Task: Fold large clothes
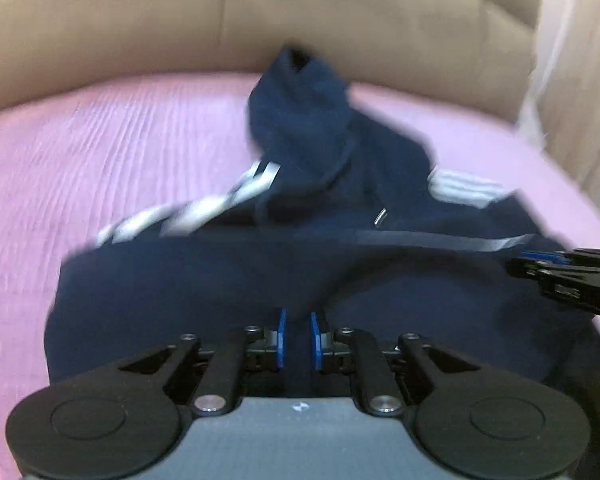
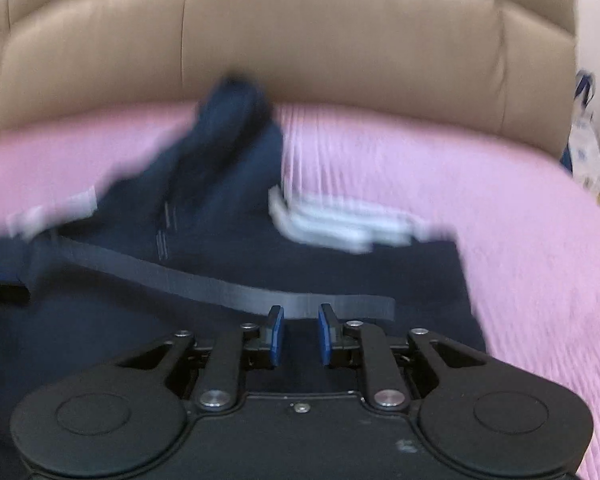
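A navy hoodie [image 1: 340, 264] with white sleeve stripes [image 1: 220, 204] lies on the pink bed cover [image 1: 100, 152], hood toward the headboard. It also shows in the right wrist view [image 2: 204, 248], with its grey hem band [image 2: 228, 288] across the front. My left gripper [image 1: 298, 320] is shut on a fold of the hoodie's near edge. My right gripper [image 2: 300, 314] has its blue pads a small gap apart over the hem band, with dark cloth between them. The right gripper also shows at the right edge of the left wrist view [image 1: 564, 272].
A tan padded headboard [image 1: 260, 20] runs along the back; it also shows in the right wrist view [image 2: 340, 40]. A white bag [image 2: 584, 148] stands beside the bed at the right. Pink cover [image 2: 500, 208] lies on both sides of the hoodie.
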`<state>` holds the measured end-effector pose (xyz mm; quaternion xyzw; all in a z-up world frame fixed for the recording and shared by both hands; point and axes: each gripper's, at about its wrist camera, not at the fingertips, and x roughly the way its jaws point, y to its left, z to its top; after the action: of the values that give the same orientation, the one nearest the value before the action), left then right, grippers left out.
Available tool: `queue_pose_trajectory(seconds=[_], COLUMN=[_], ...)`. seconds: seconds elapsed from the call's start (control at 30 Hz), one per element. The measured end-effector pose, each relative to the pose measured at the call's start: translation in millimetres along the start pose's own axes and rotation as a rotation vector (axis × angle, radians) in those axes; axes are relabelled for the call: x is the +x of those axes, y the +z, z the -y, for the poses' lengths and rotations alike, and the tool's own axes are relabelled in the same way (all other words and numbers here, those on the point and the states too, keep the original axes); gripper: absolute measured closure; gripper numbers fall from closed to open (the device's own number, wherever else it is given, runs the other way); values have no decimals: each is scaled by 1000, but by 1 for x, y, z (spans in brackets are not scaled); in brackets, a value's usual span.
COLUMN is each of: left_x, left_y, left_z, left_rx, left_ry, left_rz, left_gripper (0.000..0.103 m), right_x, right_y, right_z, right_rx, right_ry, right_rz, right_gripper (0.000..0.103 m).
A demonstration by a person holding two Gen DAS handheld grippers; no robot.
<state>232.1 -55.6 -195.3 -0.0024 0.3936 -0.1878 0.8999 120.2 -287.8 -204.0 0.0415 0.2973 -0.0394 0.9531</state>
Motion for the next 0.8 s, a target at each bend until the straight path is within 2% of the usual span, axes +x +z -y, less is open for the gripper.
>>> queue_pose_trajectory(seconds=[0.03,0.1,0.17,0.23,0.37,0.4,0.5,0.6,0.67,0.8], left_x=[-7,-11,0,20,85,100,145,185,208,243], left_y=[10,36,70,101,162,173,207,234,250,263], left_z=[3,6,5,10,13,14,13,1,-8,-15], left_rx=[4,1,-18,-7,29,40,33,-42,-88,-82], left_ry=[-11,-22,-48,-19,40,43,77,94,120,157], left_rz=[54,132,186,223,252,254,235,203,184,137], left_gripper=[87,82,75,72,71,67,57,57,57,57], right_x=[2,12,29,52,64,64,74,81,84,85], right_y=[7,18,21,18,1,-4,-7,-9,-10,-13], right_z=[2,6,9,11,11,10,18,28,25,20], right_rx=[16,55,75,93,119,119,156,218,202,179], right_ry=[-5,-30,-76,-143,-152,-160,-139,-114,-117,-116], right_rz=[45,128,202,212,258,269,233,209,204,211], right_gripper=[64,26,26,26,26,26,26,26,25,25])
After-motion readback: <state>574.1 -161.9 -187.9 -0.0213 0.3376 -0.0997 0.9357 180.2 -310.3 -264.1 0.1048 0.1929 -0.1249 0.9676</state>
